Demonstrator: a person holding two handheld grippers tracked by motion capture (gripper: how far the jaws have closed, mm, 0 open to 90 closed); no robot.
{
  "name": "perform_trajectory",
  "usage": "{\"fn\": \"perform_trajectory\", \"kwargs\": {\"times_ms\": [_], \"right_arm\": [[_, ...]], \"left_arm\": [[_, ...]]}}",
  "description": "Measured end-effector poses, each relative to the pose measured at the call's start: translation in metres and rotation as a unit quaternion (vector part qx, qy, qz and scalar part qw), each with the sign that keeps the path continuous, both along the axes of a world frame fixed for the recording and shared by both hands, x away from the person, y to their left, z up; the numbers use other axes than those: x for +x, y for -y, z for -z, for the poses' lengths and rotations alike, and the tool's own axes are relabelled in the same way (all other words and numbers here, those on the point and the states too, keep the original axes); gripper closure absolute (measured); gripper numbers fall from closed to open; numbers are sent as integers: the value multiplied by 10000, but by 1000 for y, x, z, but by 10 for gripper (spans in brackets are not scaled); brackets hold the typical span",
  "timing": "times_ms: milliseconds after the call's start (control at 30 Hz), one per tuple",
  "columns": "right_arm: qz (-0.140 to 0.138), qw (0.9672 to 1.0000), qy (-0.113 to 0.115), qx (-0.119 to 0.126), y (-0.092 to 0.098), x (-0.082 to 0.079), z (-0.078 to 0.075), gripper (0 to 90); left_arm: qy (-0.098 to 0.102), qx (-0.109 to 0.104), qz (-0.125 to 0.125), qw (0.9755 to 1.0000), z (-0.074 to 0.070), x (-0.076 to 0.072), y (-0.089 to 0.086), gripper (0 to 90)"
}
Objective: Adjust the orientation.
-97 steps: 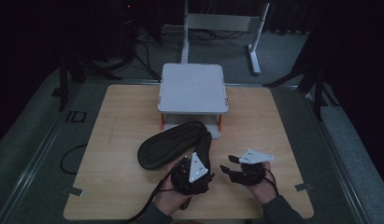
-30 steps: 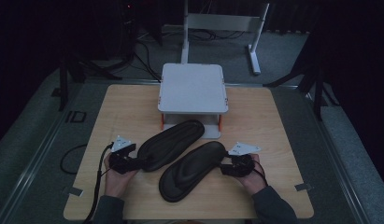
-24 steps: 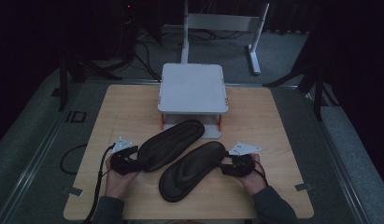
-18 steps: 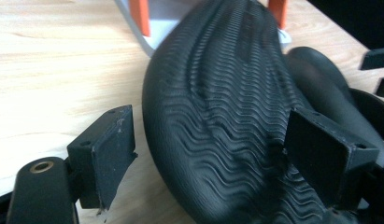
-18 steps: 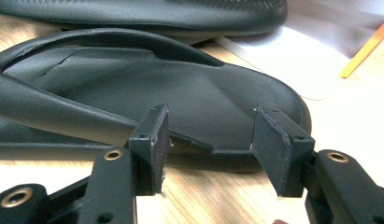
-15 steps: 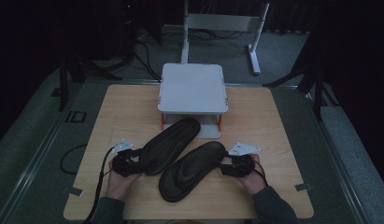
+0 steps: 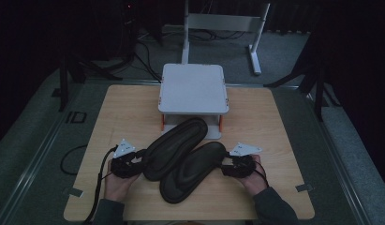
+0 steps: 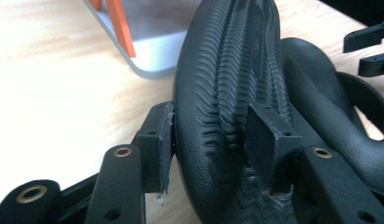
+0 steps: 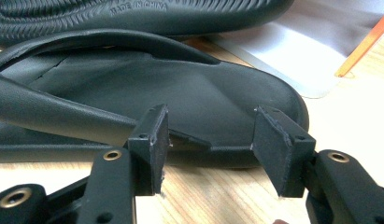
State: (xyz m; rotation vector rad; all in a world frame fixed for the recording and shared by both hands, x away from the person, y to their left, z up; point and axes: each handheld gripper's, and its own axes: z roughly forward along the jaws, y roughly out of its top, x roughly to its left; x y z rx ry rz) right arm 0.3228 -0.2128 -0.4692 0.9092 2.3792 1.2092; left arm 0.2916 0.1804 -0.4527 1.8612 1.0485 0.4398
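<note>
Two black sandals lie side by side on the wooden table [image 7: 120,112]. The left sandal [image 7: 176,147] lies sole up, and its ribbed tread [image 8: 217,84] faces my left gripper view. My left gripper [image 7: 136,161] is at its near end. The jaws have just been closing, and the pads [image 8: 161,140] now pinch the sandal's rim and tread. The right sandal [image 7: 195,171] lies strap side up. My right gripper [image 7: 226,166] stands open just short of its rounded end [image 9: 255,121], with nothing between the pads.
A white stand [image 7: 194,89] with orange legs [image 8: 119,28] sits at the back middle of the table, and the left sandal's far end reaches its base. Bare wood lies to the left and right. Cables and a metal frame lie on the floor beyond.
My left gripper has edged right onto the sole-up sandal's near end and its jaws have closed in on it. The right hand and both sandals stay where they were.
</note>
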Motion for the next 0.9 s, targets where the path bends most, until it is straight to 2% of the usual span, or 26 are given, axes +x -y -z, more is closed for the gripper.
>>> {"fn": "perform_trajectory", "kwargs": {"times_ms": [67, 100, 133, 300, 433, 467, 500, 600, 633, 700, 733, 900], "right_arm": [[1, 10000, 4, 3, 0, 0, 0, 457], [6, 10000, 0, 3, 1, 0, 0, 457], [12, 10000, -2, 5, 1, 0, 0, 457], [10, 10000, -21, 6, 1, 0, 1, 457], [16, 10000, -15, 12, 1, 0, 0, 457], [19, 10000, -17, 13, 1, 0, 0, 457], [21, 10000, -17, 11, 1, 0, 1, 457], [16, 10000, -21, 10, 1, 1, 1, 457], [11, 10000, -16, 2, 1, 1, 1, 457], [6, 10000, -16, 0, 1, 1, 1, 457], [7, 10000, -12, -3, 0, 0, 1, 457], [15, 10000, -10, 1, 1, 0, 0, 457]], "left_arm": [[190, -17, -57, 9998, -6, -2, -1, 600], [305, 12, -112, 9995, -10, -4, -3, 672], [355, 173, -141, 9991, -12, -4, -2, 674], [590, 585, -204, 9963, -16, -9, 1, 675], [799, 843, -481, 9921, -19, -13, -1, 676], [858, 938, -569, 9903, -19, -14, -2, 677], [883, 968, -572, 9897, -19, -15, -2, 676], [814, 947, -371, 9915, -17, -19, -3, 672], [753, 850, -250, 9932, -16, -20, -3, 670], [606, 519, 69, 9968, -11, -21, -3, 665], [557, 385, 219, 9975, -8, -22, -2, 656], [546, 203, 605, 9965, -7, -26, 11, 550]]}}
